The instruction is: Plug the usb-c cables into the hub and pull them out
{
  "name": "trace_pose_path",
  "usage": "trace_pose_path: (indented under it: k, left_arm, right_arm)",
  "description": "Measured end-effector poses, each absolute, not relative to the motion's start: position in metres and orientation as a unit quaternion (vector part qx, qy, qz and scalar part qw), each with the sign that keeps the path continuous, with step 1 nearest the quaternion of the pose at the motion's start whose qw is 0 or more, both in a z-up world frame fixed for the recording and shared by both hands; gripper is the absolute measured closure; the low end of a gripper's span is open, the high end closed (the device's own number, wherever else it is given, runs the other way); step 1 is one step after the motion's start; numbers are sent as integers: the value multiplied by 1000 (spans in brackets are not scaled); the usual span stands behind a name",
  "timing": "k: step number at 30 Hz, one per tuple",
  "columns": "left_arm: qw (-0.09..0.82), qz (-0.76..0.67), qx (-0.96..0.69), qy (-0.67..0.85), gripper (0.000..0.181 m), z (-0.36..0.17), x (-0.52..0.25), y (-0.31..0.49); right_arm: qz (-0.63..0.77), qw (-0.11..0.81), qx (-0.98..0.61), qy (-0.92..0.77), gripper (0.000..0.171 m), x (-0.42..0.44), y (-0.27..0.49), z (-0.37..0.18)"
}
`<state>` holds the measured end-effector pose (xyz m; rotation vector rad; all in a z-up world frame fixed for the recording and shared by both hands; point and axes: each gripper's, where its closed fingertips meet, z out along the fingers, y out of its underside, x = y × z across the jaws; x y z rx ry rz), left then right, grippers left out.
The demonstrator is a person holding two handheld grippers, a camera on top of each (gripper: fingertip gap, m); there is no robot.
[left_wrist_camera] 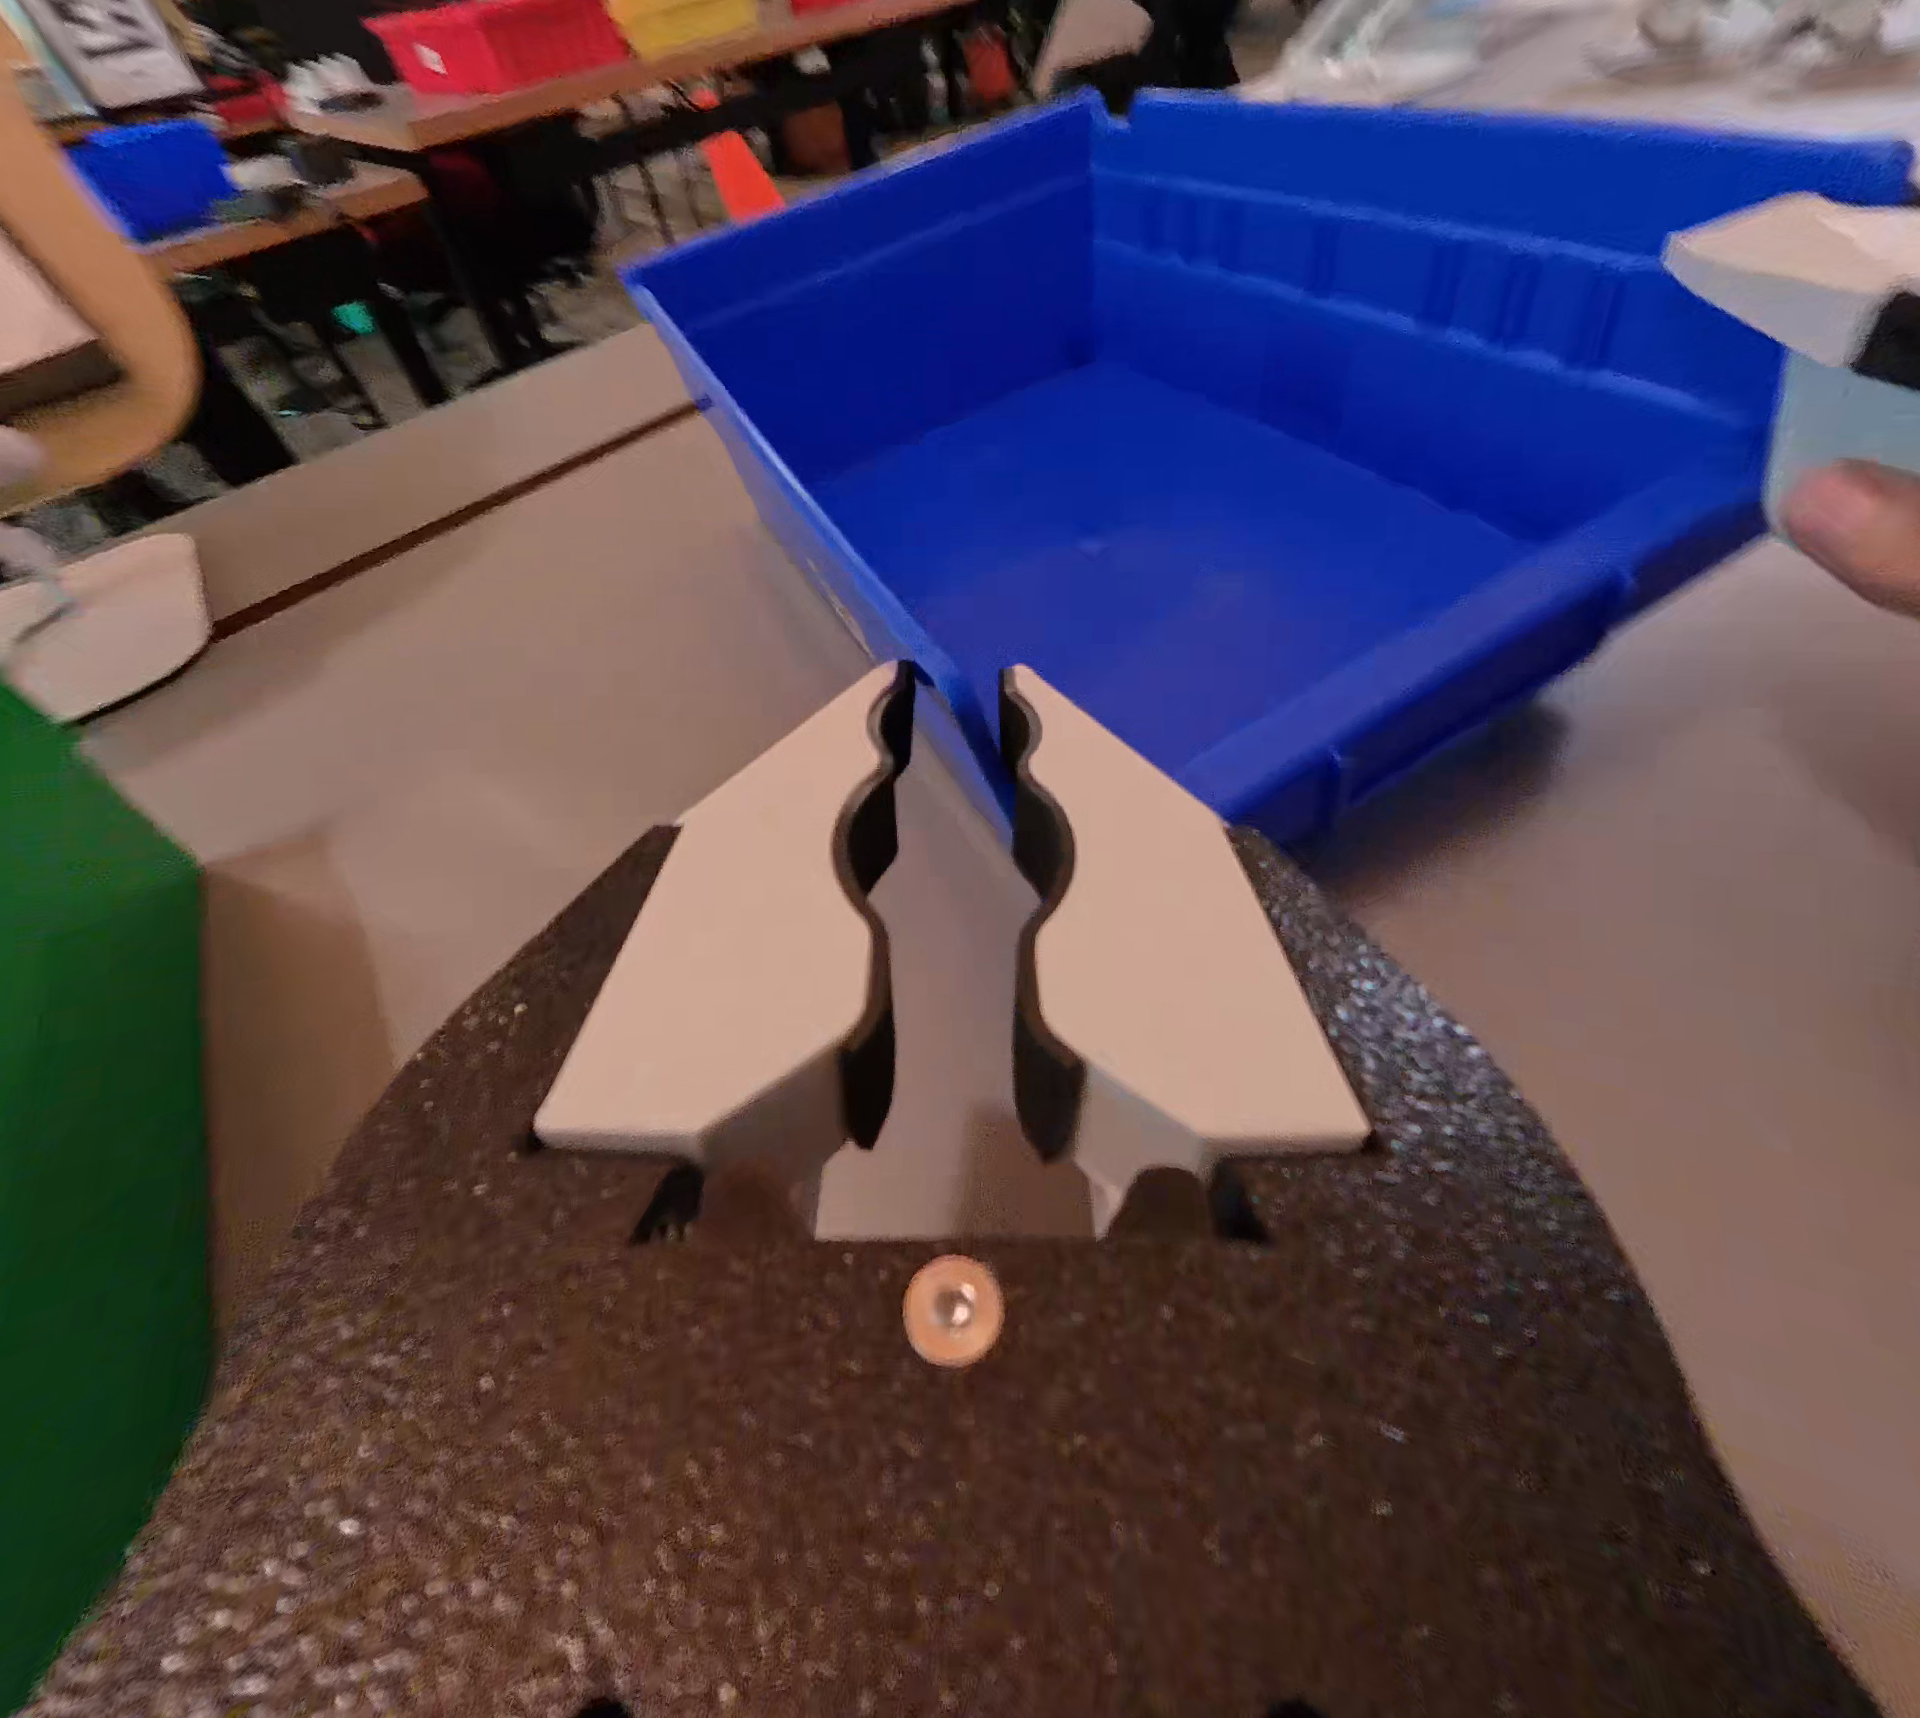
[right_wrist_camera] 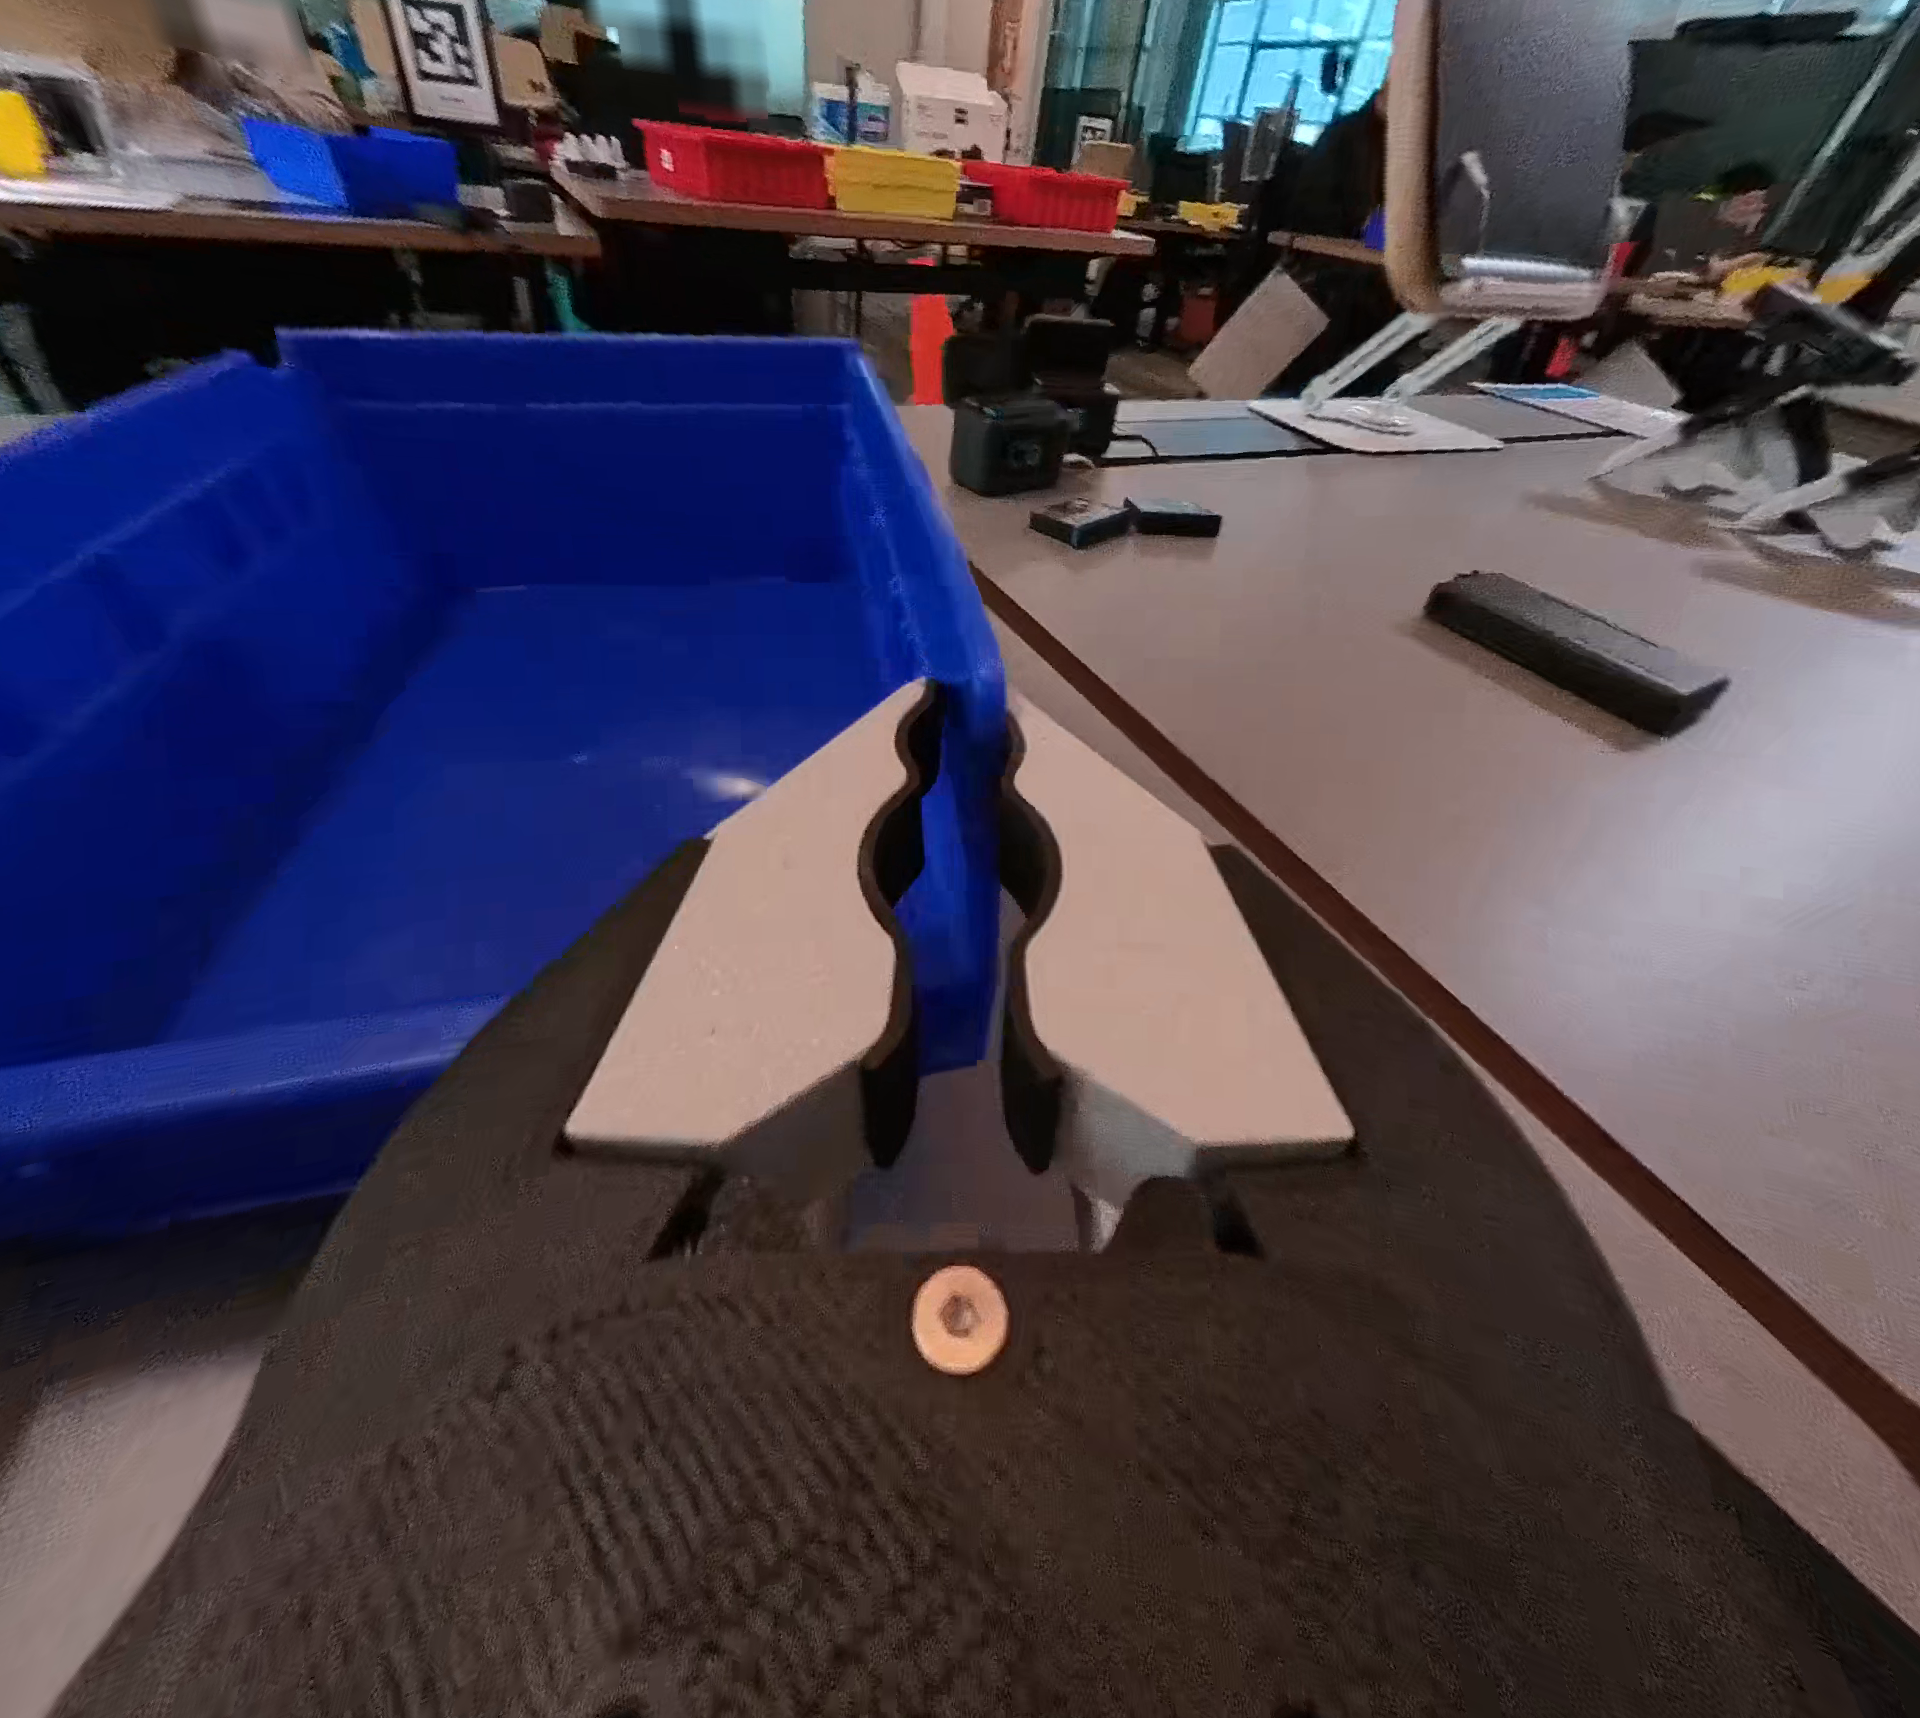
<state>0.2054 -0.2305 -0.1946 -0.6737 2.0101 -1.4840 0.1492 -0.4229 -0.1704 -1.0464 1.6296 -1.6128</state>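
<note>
A grey desk (right_wrist_camera: 1455, 837) carries a blue bin (right_wrist_camera: 416, 733); no hub or usb-c cables show in either view. The right hand-held gripper (right_wrist_camera: 961, 712) clamps the bin's near corner wall. The left hand-held gripper (left_wrist_camera: 956, 681) holds nothing, fingers slightly parted beside the bin's edge.

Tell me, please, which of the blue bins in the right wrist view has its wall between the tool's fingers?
The large empty blue bin on the near table: its right wall runs between the right tool fingers. The other blue bin sits on a far table behind.
</note>
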Motion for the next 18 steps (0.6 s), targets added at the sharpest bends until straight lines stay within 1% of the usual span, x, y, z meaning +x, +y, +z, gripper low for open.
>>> trace_pose_path:
  k: [3, 5, 6, 8, 9, 11, 12, 14, 16, 18]
  left_arm:
    - [210, -535, -210, 791, 155, -203, 187, -241]
    - [208, -536, -213, 790, 133, -188, 178, -226]
    - [203, -544, -205, 788, 127, -175, 170, -214]
    - [206, -574, -194, 768, 124, -139, 156, -175]
    - [222, -588, -194, 753, 124, -122, 154, -147]
    - [282, -583, -214, 732, 124, -100, 164, -76]
    - [319, -565, -229, 726, 124, -96, 174, -37]
    - [382, -495, -265, 734, 121, -110, 199, 44]
    - [400, -415, -324, 750, 106, -141, 221, 118]
    - [366, -389, -384, 753, 95, -171, 233, 161]
  right_arm:
    - [-601, 249, -419, 634, 158, 165, -443, -184]
    - [-589, 247, -449, 624, 158, 181, -445, -186]
    - [-581, 245, -465, 622, 157, 184, -443, -184]
    - [-598, 225, -465, 613, 139, 177, -444, -167]
    - [-615, 232, -457, 599, 130, 172, -440, -152]
    - [-631, 278, -441, 575, 112, 160, -422, -124]
    - [-630, 311, -437, 562, 106, 156, -408, -111]
    - [-622, 374, -445, 525, 98, 149, -374, -91]
    - [-618, 419, -459, 481, 93, 148, -339, -71]
    - [-593, 446, -492, 456, 85, 151, -301, -62]
